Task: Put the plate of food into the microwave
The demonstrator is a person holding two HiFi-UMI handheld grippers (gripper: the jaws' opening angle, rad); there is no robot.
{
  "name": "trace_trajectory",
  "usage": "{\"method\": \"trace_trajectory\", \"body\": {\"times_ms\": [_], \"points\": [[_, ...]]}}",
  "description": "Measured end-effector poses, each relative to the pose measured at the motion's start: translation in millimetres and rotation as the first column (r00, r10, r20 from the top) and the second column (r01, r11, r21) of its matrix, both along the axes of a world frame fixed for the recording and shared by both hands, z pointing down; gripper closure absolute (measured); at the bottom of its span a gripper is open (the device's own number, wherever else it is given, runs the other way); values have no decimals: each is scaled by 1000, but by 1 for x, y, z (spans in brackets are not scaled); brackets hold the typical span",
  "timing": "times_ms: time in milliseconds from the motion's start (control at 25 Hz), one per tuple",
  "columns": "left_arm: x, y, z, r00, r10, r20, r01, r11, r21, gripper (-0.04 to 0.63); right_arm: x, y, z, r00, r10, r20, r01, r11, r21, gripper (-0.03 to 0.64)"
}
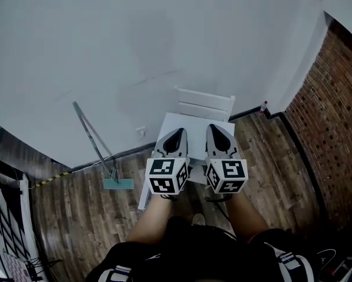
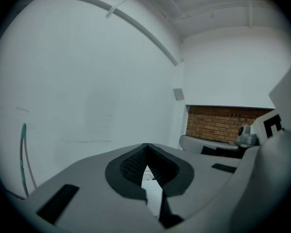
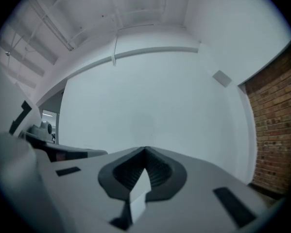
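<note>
Wooden floor (image 1: pixel 76 216) carries a mop (image 1: pixel 108 172) at left, then the left gripper (image 1: pixel 177 135) and right gripper (image 1: pixel 215 133) hang side by side over a white chair (image 1: pixel 204 106), both clenched empty, while plate and microwave show in no view, so neither gripper can be judged nearer.

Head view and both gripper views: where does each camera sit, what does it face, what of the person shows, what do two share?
Head view: on the head, steeply down at left hand-held gripper, right hand-held gripper, white chair; forearms show.
Left gripper view: on the left one, along shut jaws at white wall; no body.
Right gripper view: likewise, on the right one.
Shared: brick wall in both gripper views.
</note>
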State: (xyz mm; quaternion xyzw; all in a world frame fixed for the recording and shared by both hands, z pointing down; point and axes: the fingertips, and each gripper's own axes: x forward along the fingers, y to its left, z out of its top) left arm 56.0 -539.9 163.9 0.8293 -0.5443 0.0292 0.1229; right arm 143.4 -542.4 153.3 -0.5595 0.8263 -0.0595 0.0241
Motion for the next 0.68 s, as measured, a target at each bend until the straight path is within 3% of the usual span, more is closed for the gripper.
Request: {"method": "trace_trajectory", "body": {"times_ms": [160,360,520,680], "points": [[-4,2,-7,1000,12,-1,-12,1000,10,597,-3,-1,-12,1000,-3,8,3,1000,13,611],[-4,-9,-22,997,59,-52,-58,998,25,597,2,-12,-17,998,-1,60,3,1000,-20,611],[-15,-22,-41,998,48,-44,-45,997,69,597,2,-28,-26,998,11,61,-10,1000,-14,611],[-30,-28,-42,997,53,-58,-49,997,63,597,-11,-29,-33,999,21,34,-21,1000,10,611]]}}
